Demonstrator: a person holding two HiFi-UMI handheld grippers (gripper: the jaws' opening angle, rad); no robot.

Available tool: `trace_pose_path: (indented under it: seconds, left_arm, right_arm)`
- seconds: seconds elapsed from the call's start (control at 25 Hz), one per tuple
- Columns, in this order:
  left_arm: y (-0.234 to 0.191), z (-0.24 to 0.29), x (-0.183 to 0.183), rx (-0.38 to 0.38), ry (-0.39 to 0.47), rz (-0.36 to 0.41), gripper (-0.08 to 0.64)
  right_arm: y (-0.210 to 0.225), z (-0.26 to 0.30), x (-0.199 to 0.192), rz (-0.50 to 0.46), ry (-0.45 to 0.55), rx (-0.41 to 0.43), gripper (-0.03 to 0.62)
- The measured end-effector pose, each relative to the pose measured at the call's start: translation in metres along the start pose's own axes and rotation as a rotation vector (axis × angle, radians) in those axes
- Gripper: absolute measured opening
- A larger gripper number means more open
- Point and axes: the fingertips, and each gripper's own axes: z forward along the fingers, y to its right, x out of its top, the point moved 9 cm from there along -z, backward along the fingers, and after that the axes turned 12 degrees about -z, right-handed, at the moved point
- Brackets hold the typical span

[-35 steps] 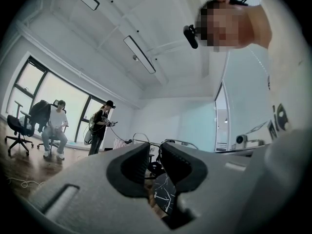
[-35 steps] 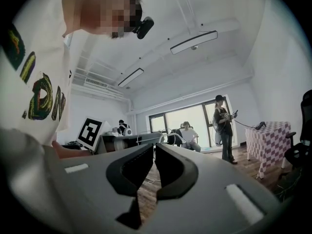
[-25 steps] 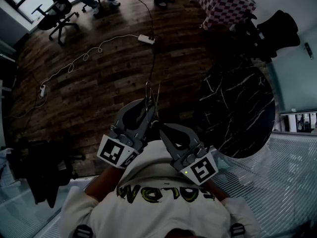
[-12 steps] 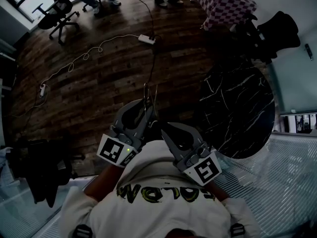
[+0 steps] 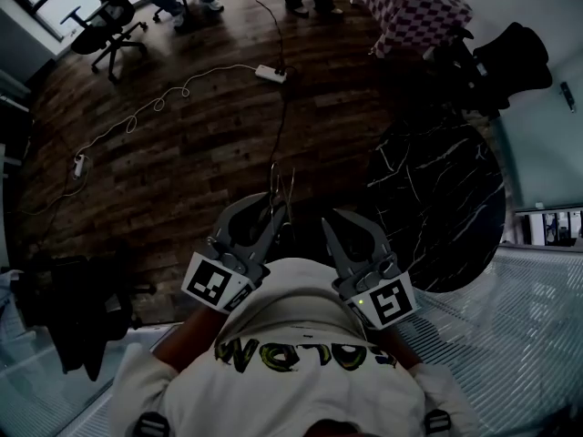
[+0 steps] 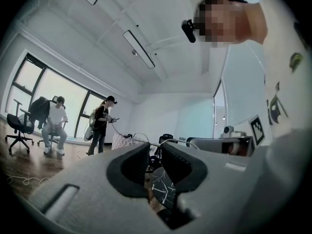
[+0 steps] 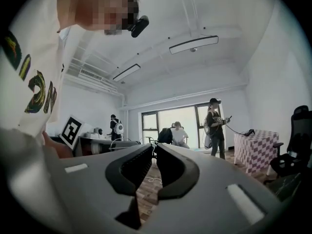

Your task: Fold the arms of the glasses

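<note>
The glasses are a thin wire frame, held up in front of my chest over the wooden floor. My left gripper is shut on them; in the left gripper view its jaws stand nearly together with the wire crossing their tips. My right gripper hangs a little to the right of the glasses, apart from them. Its jaws are shut with nothing between them. The glasses' arms are too thin and dim to tell whether they are folded.
A round dark marble table stands at the right, a chequered tablecloth behind it, and a black chair. A power strip and cables lie on the floor. An office chair and people are at the back.
My right gripper has drawn back to the right, away from the glasses and the left gripper's tips. The left gripper keeps hold of the glasses and has hardly moved.
</note>
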Motion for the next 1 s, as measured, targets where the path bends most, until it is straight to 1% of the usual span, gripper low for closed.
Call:
trace_pose_path:
  seconds: [0.12, 0.24, 0.36, 0.44, 0.6, 0.76, 1.0]
  left_arm:
    - [0.0017, -0.0021, -0.0019, -0.002, -0.015, -0.001, 0.08]
    - [0.0031, -0.0022, -0.0055, -0.006, -0.029, -0.003, 0.08]
    - [0.0064, 0.0002, -0.0031, -0.015, -0.005, -0.005, 0.08]
    - [0.0064, 0.0003, -0.0035, -0.015, -0.006, -0.005, 0.08]
    - [0.003, -0.0014, -0.0075, -0.007, -0.032, -0.003, 0.08]
    - [0.0036, 0.0001, -0.002, -0.011, -0.004, -0.004, 0.08]
    - [0.0062, -0.0001, -0.0001, -0.011, -0.001, -0.007, 0.08]
  right_arm:
    - [0.0026, -0.0008, -0.0019, 0.022, -0.02, -0.017, 0.025]
    - [0.0045, -0.0021, -0.0064, 0.022, -0.036, -0.027, 0.025]
    - [0.0065, -0.0041, -0.0084, 0.002, -0.039, -0.035, 0.025]
    - [0.0079, -0.005, -0.0098, -0.02, -0.043, -0.035, 0.024]
    - [0.0072, -0.0026, -0.0089, 0.015, -0.039, -0.035, 0.023]
    - [0.0066, -0.0023, -0.0086, 0.014, -0.038, -0.034, 0.023]
    - [0.0078, -0.0035, -0.0074, 0.018, -0.037, -0.037, 0.023]
